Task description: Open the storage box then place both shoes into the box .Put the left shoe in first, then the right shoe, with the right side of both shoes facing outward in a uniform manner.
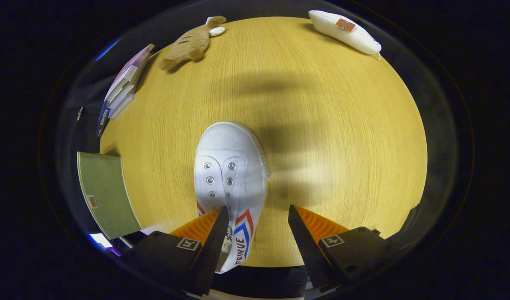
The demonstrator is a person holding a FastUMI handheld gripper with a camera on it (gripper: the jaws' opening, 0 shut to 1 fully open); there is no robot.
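- Gripper view: gripper (258,216) spread wide, pinching nothing; white shoe (230,183) on table (342,125) lies between the fingers, hard against the left one.
- Closing off-centre could twist the shoe or let it slip.

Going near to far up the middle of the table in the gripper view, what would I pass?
Open gripper, its jaws apart with one at the shoe's heel → white shoe → bare wooden table → brown plush toy at the far edge.
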